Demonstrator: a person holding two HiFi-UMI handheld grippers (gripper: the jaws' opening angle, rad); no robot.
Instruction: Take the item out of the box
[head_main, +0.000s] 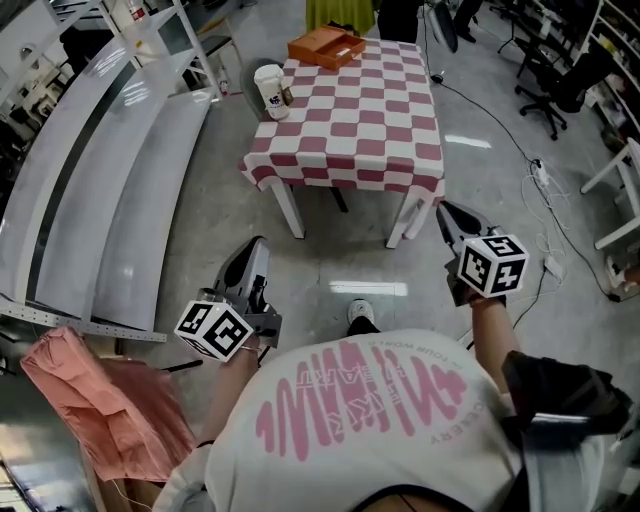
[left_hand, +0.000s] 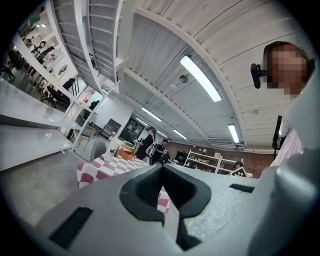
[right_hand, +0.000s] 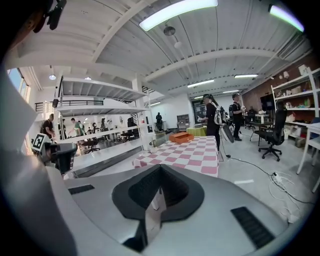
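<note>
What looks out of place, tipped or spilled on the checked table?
Nothing spilled or tipped. The open orange box sits at an angle at the far edge of the red-and-white checked table; the white cup stands upright close to its left edge.

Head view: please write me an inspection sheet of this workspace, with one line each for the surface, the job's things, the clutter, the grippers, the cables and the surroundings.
Surface: table under a red-and-white checked cloth.
Job's things: orange box at the table's far edge; its contents cannot be made out.
Clutter: white cup near the table's left corner.
Grippers: left hand-held gripper and right hand-held gripper both shut and empty, short of the table.
Cables: cable on the floor right of the table, leading towards a power strip.
Surroundings: office chairs at right; long grey counter at left; pink sheet at lower left.
</note>
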